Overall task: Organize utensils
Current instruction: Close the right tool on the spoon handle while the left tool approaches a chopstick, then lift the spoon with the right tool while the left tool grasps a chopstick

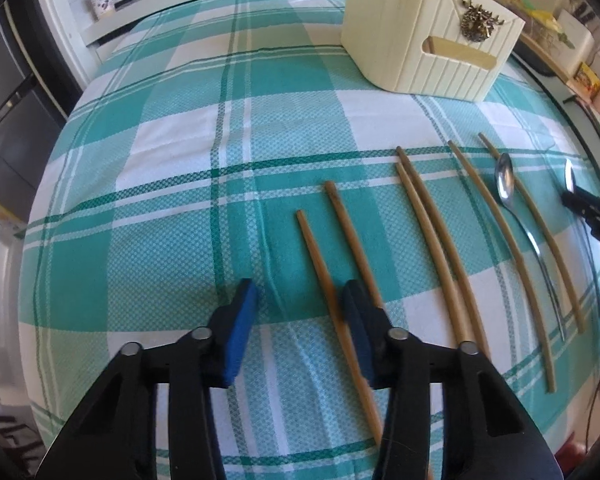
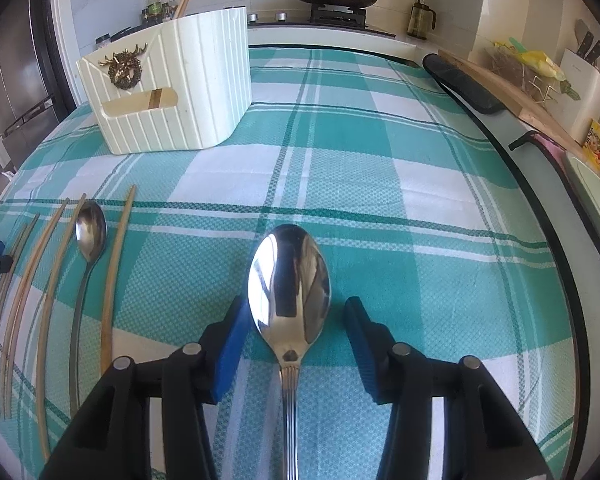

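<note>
While both grippers' fingers stood apart, right gripper (image 2: 296, 320) straddled large spoon (image 2: 289, 280); polished steel risked slipping; left gripper (image 1: 300, 308) straddled nothing.

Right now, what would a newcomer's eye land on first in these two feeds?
First, the large steel spoon lying between the right gripper's open fingers on the teal checked tablecloth. Next, the cream utensil holder with its brass deer emblem, at the far left. In the left view, bamboo chopsticks fan out beside the open left gripper.
</note>
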{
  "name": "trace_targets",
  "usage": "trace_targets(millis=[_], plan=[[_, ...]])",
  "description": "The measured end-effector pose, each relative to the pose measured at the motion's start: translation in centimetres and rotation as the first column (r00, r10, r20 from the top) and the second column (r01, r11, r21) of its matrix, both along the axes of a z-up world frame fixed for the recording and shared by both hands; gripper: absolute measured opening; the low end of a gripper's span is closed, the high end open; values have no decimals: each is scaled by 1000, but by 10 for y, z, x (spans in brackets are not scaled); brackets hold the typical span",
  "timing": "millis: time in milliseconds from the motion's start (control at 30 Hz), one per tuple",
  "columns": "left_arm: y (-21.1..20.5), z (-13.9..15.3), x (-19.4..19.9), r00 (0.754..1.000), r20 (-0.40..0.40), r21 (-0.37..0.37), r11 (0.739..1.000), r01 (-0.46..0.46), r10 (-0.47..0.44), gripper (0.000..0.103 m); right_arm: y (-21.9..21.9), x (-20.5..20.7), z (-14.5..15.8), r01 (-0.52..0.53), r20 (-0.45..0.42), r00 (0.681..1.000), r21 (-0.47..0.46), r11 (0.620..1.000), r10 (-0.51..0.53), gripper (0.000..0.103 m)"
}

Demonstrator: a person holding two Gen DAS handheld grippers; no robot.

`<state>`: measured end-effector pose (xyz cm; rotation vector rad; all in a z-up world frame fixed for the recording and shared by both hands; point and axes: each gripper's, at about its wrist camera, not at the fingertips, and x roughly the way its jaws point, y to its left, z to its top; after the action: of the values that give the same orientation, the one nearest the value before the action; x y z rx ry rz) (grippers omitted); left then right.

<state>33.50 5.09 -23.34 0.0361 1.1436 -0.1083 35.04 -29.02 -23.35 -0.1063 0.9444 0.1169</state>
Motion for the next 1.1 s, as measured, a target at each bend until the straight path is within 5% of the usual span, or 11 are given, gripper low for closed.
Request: trace_targets(millis=[100, 233, 533, 867, 1100], plan=[[3, 1, 0, 1000, 14, -24, 1000, -13, 13, 9, -1, 7, 1, 17, 23, 1000, 32, 999, -18, 41], [18, 8, -1, 998, 45, -104, 993, -49, 54, 6, -4, 1, 9, -16, 56, 998, 126, 992, 9, 41], [31, 87, -52, 955, 288, -213, 977, -10, 72, 5, -7, -65, 83, -183, 266, 958, 269, 946, 110, 41], [42, 148, -83, 880, 470, -253, 966, 54, 74, 5, 5, -119, 140, -295, 453, 878, 260, 919, 154, 41], [50, 163, -82, 864, 493, -281, 958, 52, 98, 5, 18, -113, 163, -333, 504, 845, 231, 914, 180, 41]])
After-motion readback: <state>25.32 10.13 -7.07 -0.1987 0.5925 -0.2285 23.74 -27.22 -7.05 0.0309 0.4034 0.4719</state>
